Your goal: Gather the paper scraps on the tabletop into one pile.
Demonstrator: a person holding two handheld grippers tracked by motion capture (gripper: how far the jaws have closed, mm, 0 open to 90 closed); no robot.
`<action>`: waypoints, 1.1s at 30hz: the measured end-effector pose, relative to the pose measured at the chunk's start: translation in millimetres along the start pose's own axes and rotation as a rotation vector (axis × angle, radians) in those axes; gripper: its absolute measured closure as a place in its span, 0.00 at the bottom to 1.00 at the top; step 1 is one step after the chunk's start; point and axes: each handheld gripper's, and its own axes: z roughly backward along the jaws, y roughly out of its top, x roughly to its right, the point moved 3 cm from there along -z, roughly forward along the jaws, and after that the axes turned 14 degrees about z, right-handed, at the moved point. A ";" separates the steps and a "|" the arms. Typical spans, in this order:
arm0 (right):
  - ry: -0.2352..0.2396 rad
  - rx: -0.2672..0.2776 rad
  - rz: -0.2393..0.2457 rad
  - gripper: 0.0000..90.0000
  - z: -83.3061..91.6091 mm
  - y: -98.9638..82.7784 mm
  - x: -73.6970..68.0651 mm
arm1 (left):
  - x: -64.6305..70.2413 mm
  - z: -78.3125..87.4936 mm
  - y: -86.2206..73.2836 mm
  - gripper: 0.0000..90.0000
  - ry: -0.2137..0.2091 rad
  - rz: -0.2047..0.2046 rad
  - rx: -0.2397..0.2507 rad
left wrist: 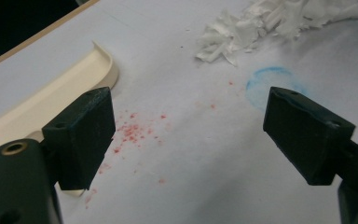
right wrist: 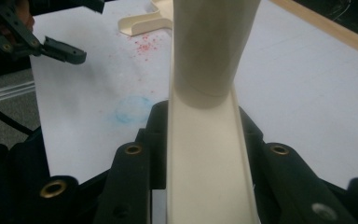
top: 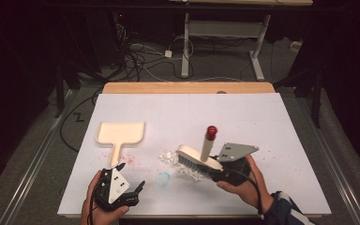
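A cream brush [top: 198, 158] with an upright red-tipped handle [top: 209, 138] stands bristles down on a heap of shredded white paper [top: 176, 161]. My right gripper [top: 214, 172] is shut on the brush's near end; in the right gripper view the cream brush back [right wrist: 205, 154] runs up between the jaws. A cream dustpan [top: 121, 133] lies flat at the left, handle toward me. My left gripper [top: 131, 176] hovers open just short of that handle, holding nothing. In the left gripper view the dustpan [left wrist: 51, 93] sits behind the left jaw, and the paper shreds [left wrist: 270, 23] lie far ahead.
Red crumbs [top: 126, 159] are scattered beside the dustpan handle, and a faint blue ring [top: 163, 178] marks the white table cover [top: 262, 122] between the grippers. The table's front edge is close under both hands. Cables and a desk frame [top: 187, 42] stand beyond the table.
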 end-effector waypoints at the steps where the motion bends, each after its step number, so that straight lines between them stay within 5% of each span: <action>1: -0.009 0.009 -0.006 0.76 8.5 -1.4 2.7 | 0.5 -0.8 -0.3 0.18 -0.001 -0.003 -0.005; 9: -0.037 -0.010 0.009 0.76 65.1 -32.7 15.2 | 2.5 -4.0 -1.9 0.18 -0.006 -0.021 -0.035; 15: -0.053 -0.098 0.013 0.76 82.3 -78.7 16.7 | 5.5 -6.4 -3.1 0.18 -0.008 -0.025 -0.058; 21: -0.007 -0.145 0.008 0.76 75.1 -107.8 11.9 | 7.0 -10.7 -2.2 0.18 -0.015 -0.034 -0.069; 25: 0.031 -0.123 0.022 0.76 58.4 -101.2 5.2 | 6.3 -14.5 -2.9 0.18 -0.022 -0.043 -0.085; 33: 0.030 -0.111 0.065 0.76 18.2 -75.3 2.2 | 4.2 -15.8 -2.8 0.18 -0.030 -0.037 -0.083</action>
